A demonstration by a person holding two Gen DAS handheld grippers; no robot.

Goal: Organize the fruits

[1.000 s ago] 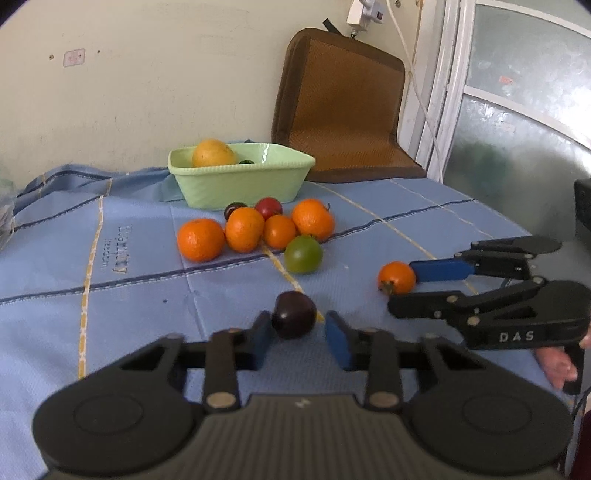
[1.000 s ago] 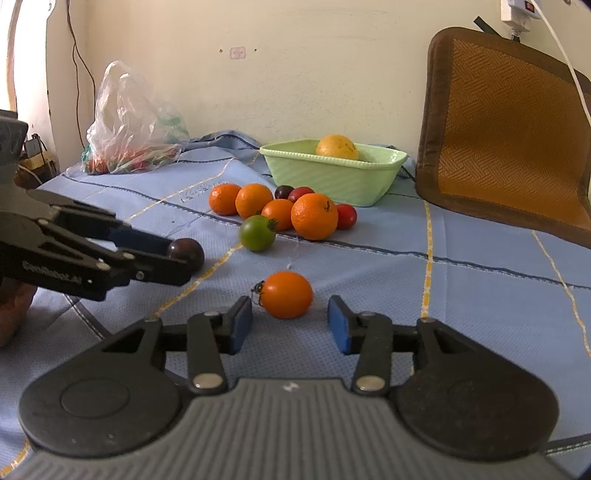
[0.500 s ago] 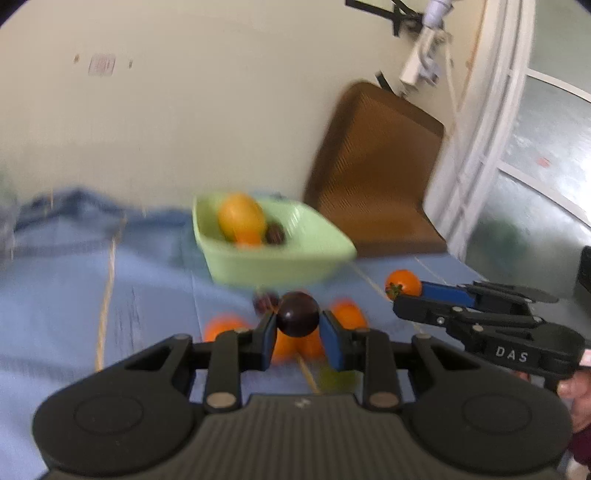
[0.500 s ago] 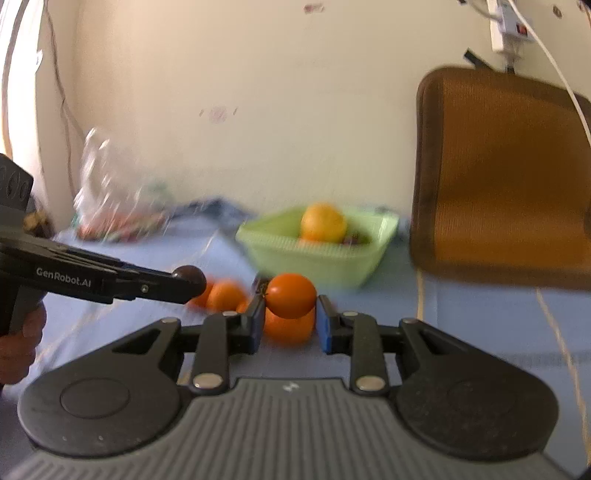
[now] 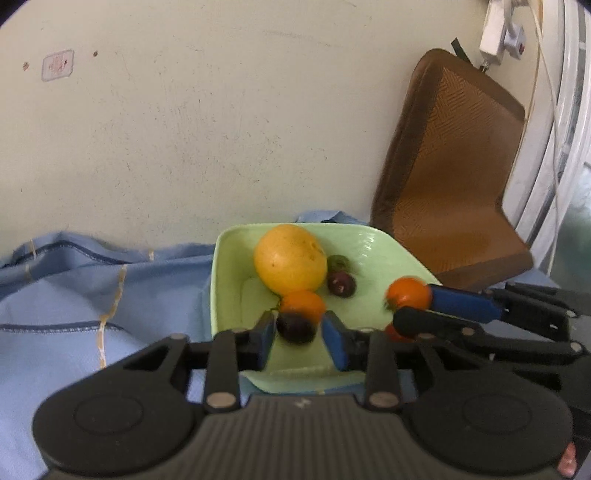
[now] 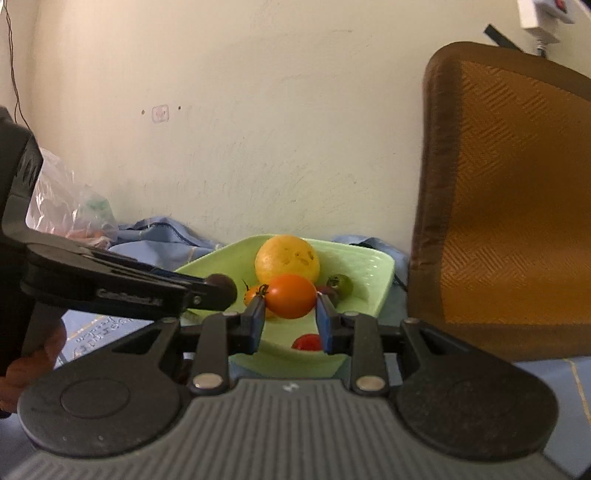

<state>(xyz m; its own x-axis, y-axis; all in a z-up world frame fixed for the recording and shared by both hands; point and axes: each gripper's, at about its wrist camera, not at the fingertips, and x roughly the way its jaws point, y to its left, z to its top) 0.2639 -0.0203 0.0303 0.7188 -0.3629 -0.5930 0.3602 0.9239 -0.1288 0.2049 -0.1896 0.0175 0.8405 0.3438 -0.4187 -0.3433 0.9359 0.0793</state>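
Presently the left hand-held gripper, jaws just opening, stands parted around a dark plum above the green bowl. Right hand-held gripper clamps an orange tomato over the same bowl.

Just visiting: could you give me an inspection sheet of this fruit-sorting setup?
Surface: rumpled blue cloth.
Job's things: light green plastic bowl holding a large yellow fruit and small tomatoes.
Clutter: clear plastic bag; brown woven seat cushion, propped upright.
Grippers: left gripper open, jaws just opened, dark round fruit loose between them; right gripper shut on orange tomato, jaws just eased slightly.
Cables: white cable from a wall plug.
Surroundings: cream wall behind.
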